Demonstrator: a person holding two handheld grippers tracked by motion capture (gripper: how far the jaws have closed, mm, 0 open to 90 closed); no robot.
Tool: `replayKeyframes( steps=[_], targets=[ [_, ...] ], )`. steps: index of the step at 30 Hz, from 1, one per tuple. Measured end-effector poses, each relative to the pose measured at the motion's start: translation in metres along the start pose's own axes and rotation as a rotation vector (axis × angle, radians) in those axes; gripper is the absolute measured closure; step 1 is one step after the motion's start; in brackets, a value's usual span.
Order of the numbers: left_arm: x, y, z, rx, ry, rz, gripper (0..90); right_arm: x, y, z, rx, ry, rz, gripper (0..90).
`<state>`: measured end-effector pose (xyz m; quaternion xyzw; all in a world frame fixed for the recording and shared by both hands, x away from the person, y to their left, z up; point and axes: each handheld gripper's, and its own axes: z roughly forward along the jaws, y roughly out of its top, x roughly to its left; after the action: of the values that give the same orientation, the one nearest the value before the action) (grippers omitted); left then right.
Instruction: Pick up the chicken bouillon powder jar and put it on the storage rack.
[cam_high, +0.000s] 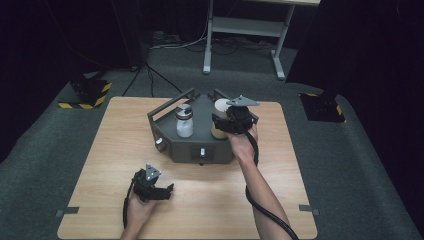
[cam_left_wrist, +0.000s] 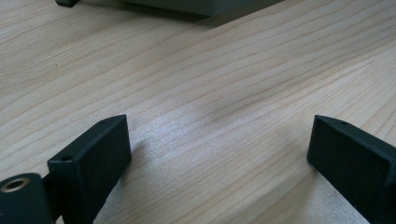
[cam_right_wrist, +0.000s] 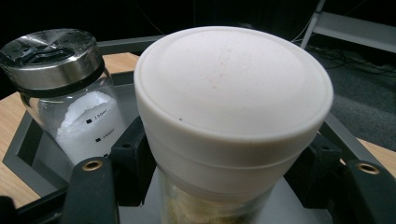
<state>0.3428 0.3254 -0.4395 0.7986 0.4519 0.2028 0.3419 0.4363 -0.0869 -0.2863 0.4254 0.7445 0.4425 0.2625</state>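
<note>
My right gripper (cam_right_wrist: 224, 186) clamps its fingers around the white-lidded jar (cam_right_wrist: 233, 93) on the grey tray (cam_high: 170, 140); my left gripper (cam_left_wrist: 219, 154) rests released over the counter (cam_left_wrist: 210, 79).

The only lettering stands on the glass jar (cam_right_wrist: 70, 109) with the metal lid, to the left of the right gripper's fingers (cam_right_wrist: 128, 154) in the right gripper view. Two small dark volume marks are printed one above the other on its clear wall; the upper seems to read "150ml", and the lower is too blurred to read.
</note>
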Motion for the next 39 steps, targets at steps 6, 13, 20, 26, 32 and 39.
replayKeyframes(
  steps=[6,13,20,26,32,39],
  targets=[
    [0.0,0.0,0.0,0.0,0.0,0.0,6.3,0.002,0.0,0.001,-0.001,-0.005,0.013,32.7],
    [0.0,0.0,0.0,0.0,0.0,0.0,6.3,0.004,0.001,0.001,-0.006,-0.012,0.021,24.6],
    [0.0,0.0,0.0,-0.001,0.001,-0.001,6.6,0.002,-0.002,0.0,-0.006,-0.021,0.037,21.1],
    [0.0,0.0,0.0,-0.003,0.001,-0.002,6.7,0.001,-0.005,-0.004,-0.012,-0.019,0.034,20.5],
    [0.0,0.0,0.0,-0.003,0.001,-0.003,6.7,0.001,-0.01,-0.011,-0.022,-0.023,0.019,20.6],
    [0.0,0.0,0.0,-0.002,0.001,-0.002,6.7,-0.001,-0.017,-0.018,-0.024,-0.02,0.0,20.5]
  ],
)
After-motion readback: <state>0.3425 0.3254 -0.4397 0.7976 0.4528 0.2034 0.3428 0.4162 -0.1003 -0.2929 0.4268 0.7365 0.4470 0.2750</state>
